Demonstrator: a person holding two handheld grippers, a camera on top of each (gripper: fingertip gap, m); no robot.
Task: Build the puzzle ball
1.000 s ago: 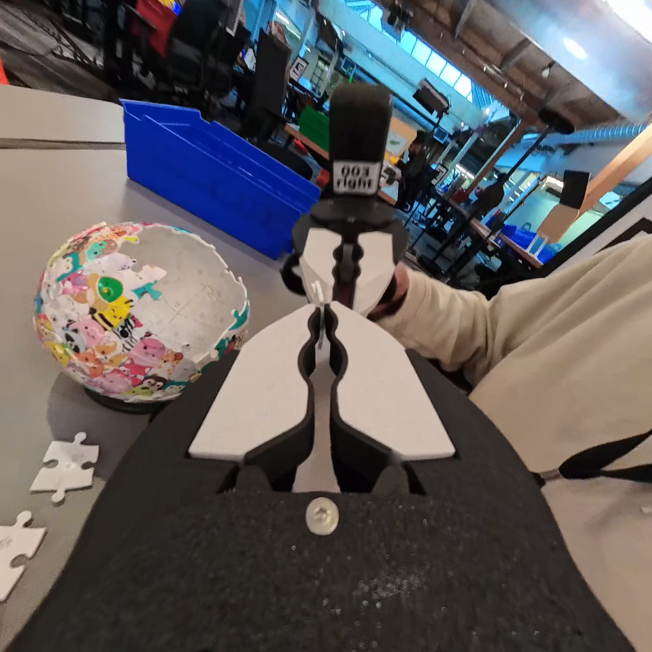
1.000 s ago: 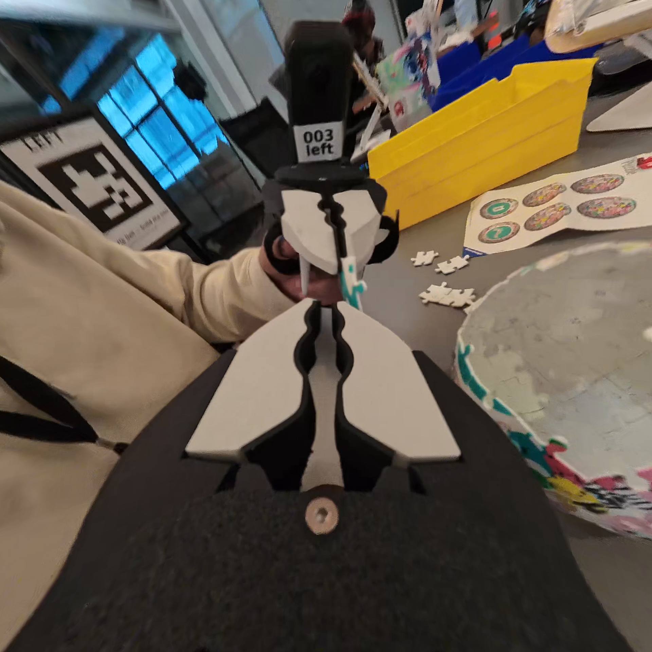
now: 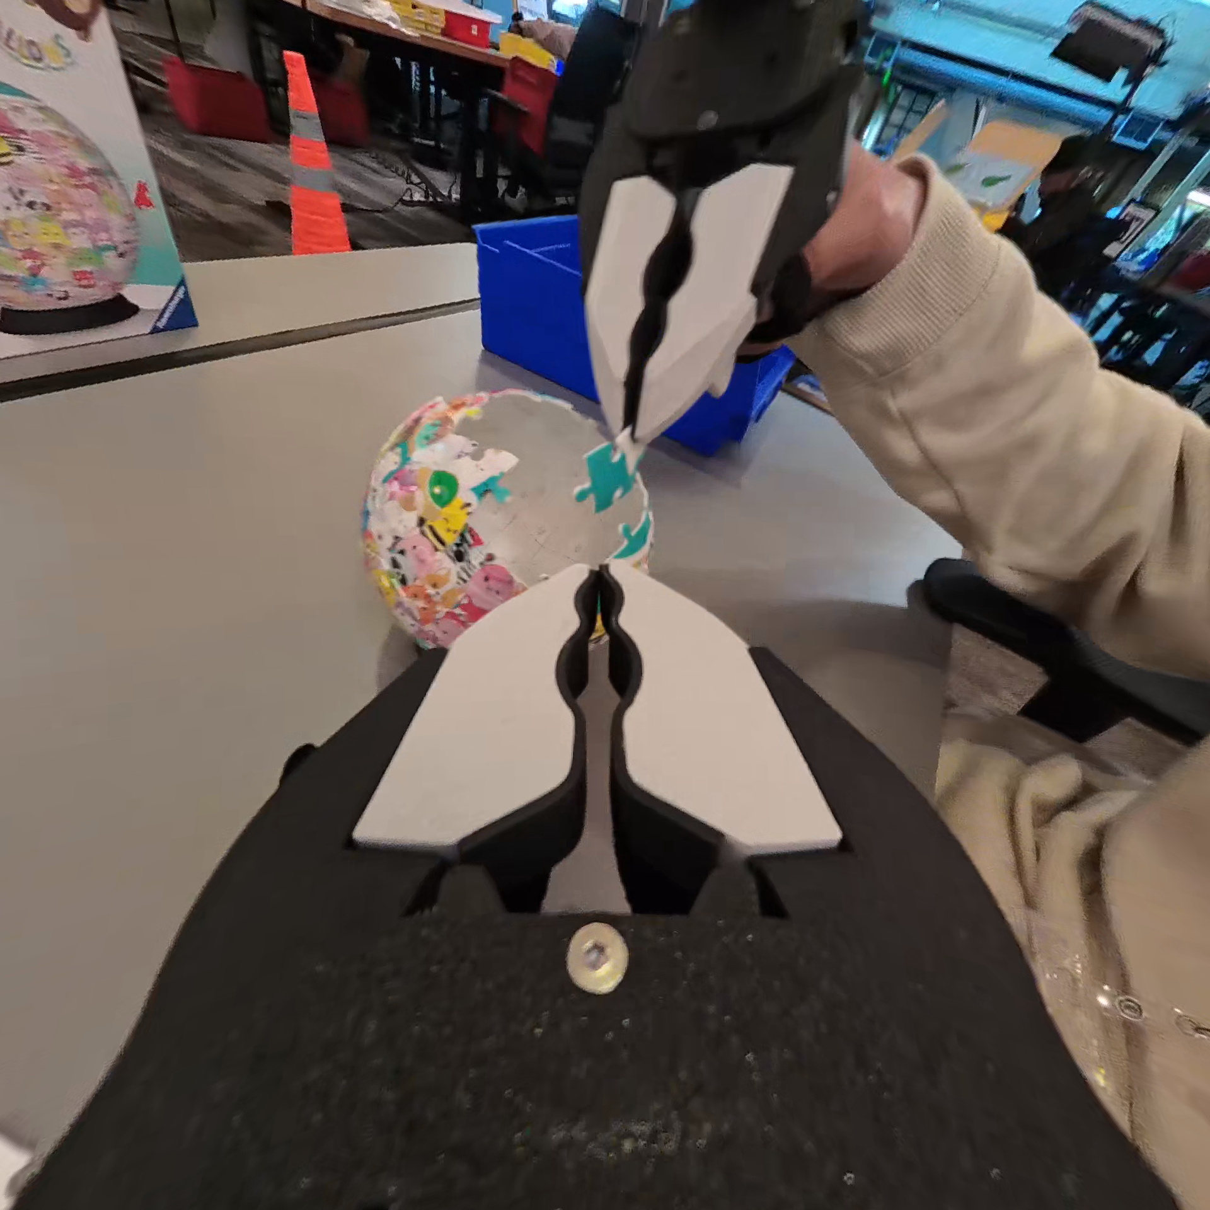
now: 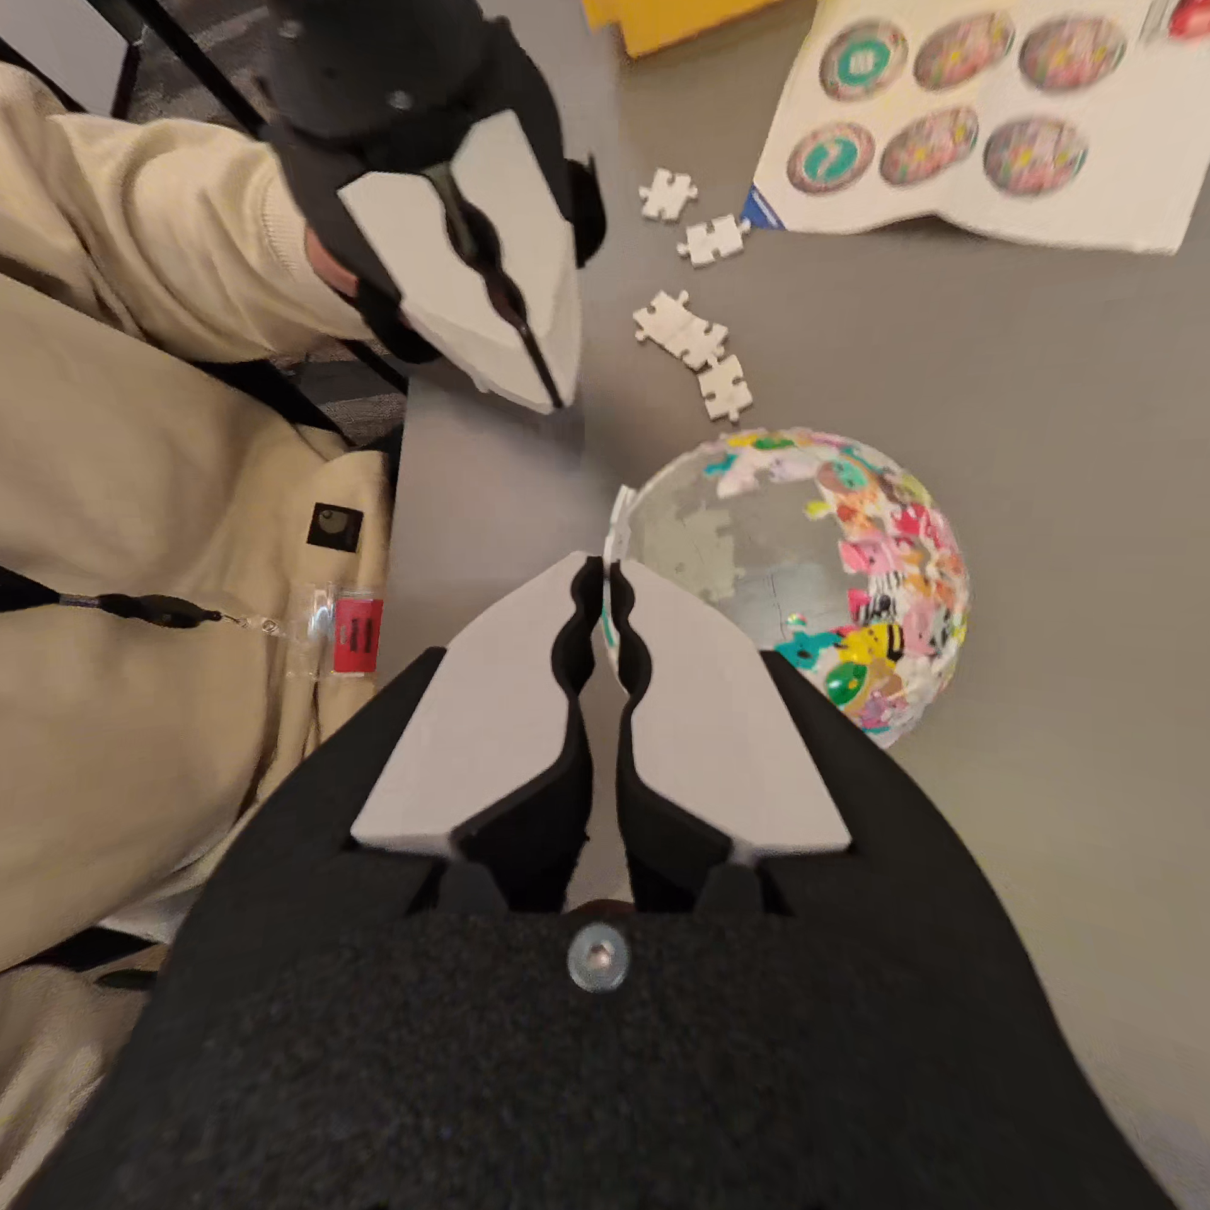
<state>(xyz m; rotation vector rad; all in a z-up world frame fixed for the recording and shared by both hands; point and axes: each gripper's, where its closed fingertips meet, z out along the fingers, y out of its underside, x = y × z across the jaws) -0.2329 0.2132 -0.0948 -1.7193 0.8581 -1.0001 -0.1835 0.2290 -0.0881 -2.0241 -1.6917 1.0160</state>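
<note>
Teal on one face and white on the other, a puzzle piece (image 3: 605, 476) hangs pinched by its tab at the tips of my right gripper (image 3: 627, 429), just above the open rim of the puzzle ball (image 3: 452, 517). Those fingers are pressed together on it. My left gripper (image 3: 599, 576) is drawn in narrow, its tips all but touching, and I see nothing between them.

The ball sits on the grey table (image 3: 164, 556), near a blue bin (image 3: 530, 301). From the right wrist view I judge it roughly half built: one side is a finished shell of bright cartoon print (image 4: 897, 589), while the other gapes open so I look straight into the grey inside of the pieces (image 4: 740, 556). The edge of the opening is jagged with waiting tabs and sockets.

What is left looks like a good share of the sphere. A few loose pieces (image 4: 694, 334) lie face down on the table beyond the ball, beside a printed instruction sheet (image 4: 982, 131), too few, I think, to close the hole. The piece I hold is not yet seated; it needs lining up with the teal edge below it.
</note>
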